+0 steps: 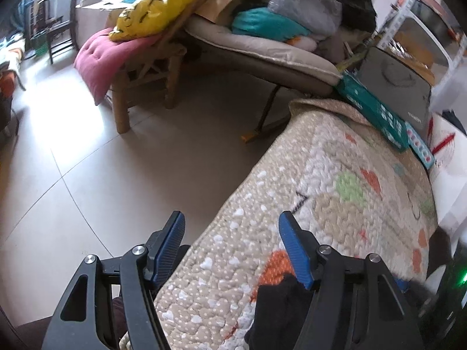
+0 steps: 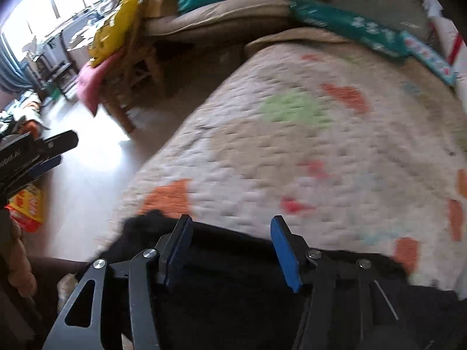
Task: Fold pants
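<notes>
both tools released: right tool (image 2: 230, 250) over soft black pants (image 2: 221, 297); left tool (image 1: 230, 248) above bumpy quilted cover (image 1: 335, 192), rounded edge.

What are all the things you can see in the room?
pants: one, black, near edge of the quilt
quilt: one, beige with orange and green patches, spread under the pants
yellow cushion: one, on the pink one
pink cushion: one, on the wooden chair
wooden chair: one, tan, on the floor
teal box: one, far end of quilt
left gripper: blue pads, open, empty
right gripper: blue pads, open, above the pants
</notes>
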Tool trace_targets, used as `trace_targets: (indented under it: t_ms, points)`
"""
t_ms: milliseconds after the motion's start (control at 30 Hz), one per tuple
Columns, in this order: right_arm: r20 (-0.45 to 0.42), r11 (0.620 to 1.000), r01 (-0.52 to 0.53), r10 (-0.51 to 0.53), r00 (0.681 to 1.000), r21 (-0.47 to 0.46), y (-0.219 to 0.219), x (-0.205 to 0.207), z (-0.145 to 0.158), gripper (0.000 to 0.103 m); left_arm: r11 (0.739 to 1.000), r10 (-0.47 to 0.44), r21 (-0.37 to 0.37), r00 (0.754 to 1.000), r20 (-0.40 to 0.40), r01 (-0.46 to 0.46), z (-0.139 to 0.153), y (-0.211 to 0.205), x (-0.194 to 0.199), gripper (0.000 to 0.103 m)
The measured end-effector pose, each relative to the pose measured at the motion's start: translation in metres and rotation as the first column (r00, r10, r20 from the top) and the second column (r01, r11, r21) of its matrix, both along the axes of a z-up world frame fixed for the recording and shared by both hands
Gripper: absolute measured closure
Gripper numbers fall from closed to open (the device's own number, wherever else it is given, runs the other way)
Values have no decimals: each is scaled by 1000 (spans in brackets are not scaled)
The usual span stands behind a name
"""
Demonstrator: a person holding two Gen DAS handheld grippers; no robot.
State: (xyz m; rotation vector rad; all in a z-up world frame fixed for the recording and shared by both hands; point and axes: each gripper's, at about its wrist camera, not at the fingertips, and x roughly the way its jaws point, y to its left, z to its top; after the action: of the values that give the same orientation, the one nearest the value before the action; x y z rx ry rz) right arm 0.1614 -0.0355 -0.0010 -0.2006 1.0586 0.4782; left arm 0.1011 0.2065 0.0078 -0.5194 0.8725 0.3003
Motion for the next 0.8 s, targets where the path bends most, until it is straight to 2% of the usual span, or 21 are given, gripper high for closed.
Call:
trace_targets:
  t_ms: [67,167,300,400,467,567,700,800]
  points:
    - [-17,1000,-12,12,1000,-8,-10,6,1,43,999,-14,-33,1000,-19,14,-11,-7,-7,37]
    - [-127,990,-135,140,982,49,-1,16,-3,43,991,-52,-127,999,-10,50,-23,-15,-23,37]
    - [-202,955,-291,298,933,62,30,21,-17,43,973,-88,-213,996,-9,84,-43,-24,-43,37]
    - [-246,926,-372,377,893,70,56,24,-29,40,960,-113,-257,994,-10,107,-53,-33,-50,37]
    - [-263,907,-417,415,871,51,73,23,-38,39,955,-132,-267,991,-1,127,-56,-40,-50,37]
    - [-270,891,-454,443,855,26,88,22,-46,37,952,-174,-255,985,-10,166,-59,-53,-45,37]
    - [-292,883,-467,459,839,48,97,27,-51,35,952,-220,-237,972,-78,197,-72,-67,-40,37]
    - [-321,869,-491,482,815,60,107,24,-54,34,957,-225,-206,971,-79,205,-71,-71,-40,37]
